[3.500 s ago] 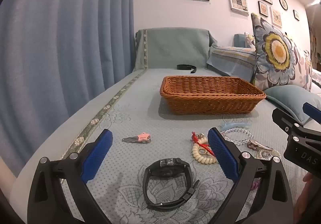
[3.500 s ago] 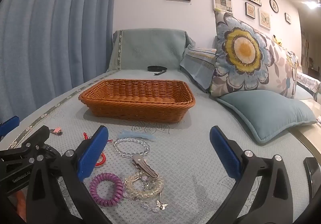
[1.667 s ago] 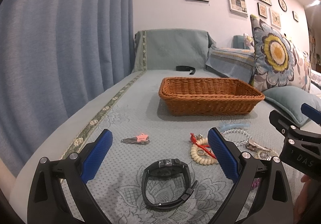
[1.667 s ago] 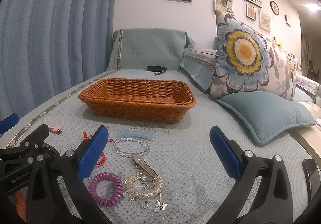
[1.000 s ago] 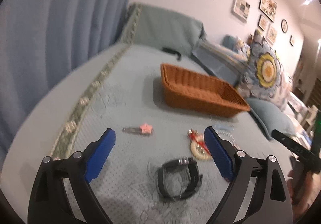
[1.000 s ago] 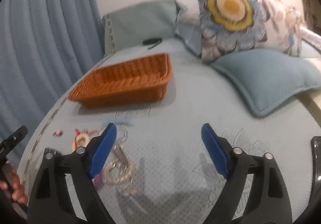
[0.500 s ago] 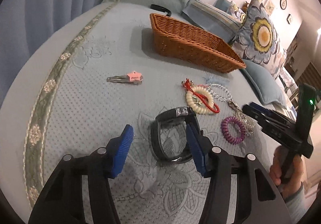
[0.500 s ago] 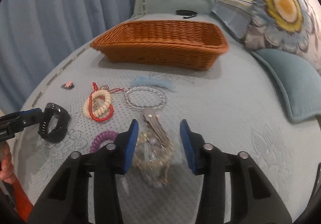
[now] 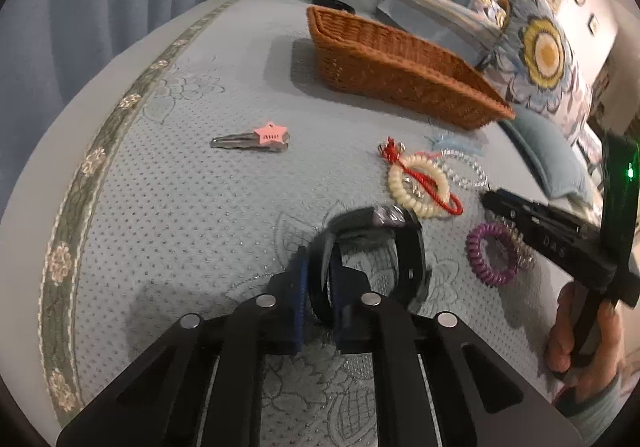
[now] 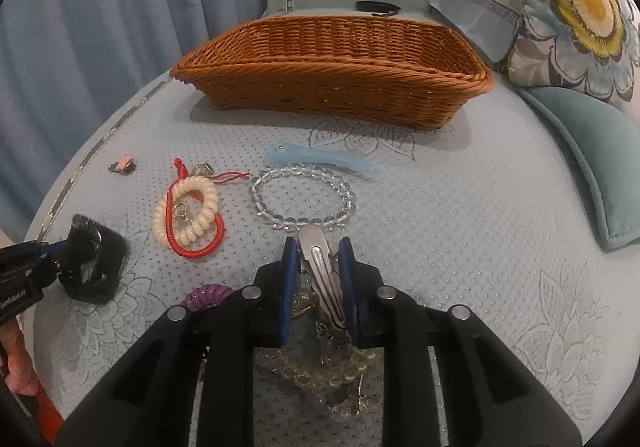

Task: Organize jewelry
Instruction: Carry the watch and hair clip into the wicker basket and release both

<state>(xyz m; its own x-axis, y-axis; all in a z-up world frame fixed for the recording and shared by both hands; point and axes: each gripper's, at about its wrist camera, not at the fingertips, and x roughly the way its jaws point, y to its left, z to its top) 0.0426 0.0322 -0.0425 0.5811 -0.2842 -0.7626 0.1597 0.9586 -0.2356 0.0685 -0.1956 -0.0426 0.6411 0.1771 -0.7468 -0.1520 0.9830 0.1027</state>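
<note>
My left gripper (image 9: pixel 318 275) is shut on the strap of a black watch (image 9: pixel 384 243) that rests on the bedspread; it also shows in the right wrist view (image 10: pixel 94 263). My right gripper (image 10: pixel 318 267) is shut on a silver hair clip (image 10: pixel 320 271) lying over a yellow bead bracelet (image 10: pixel 320 371). A clear bead bracelet (image 10: pixel 302 195) lies just ahead of it. A cream coil hair tie (image 10: pixel 188 215) with a red cord, a purple coil tie (image 9: pixel 490 257), a pale blue clip (image 10: pixel 320 159) and a pink star clip (image 9: pixel 256 137) lie around. The wicker basket (image 10: pixel 332 67) stands beyond them.
A teal cushion (image 10: pixel 596 135) and a flowered pillow (image 10: pixel 580 3) lie to the right. A black band (image 10: pixel 376 7) lies behind the basket. Blue curtains (image 10: pixel 100 7) hang on the left beyond the bed edge.
Both grippers dropped to the bedspread and closed. The left one took hold of the black watch strap, the right one closed on the silver hair clip.
</note>
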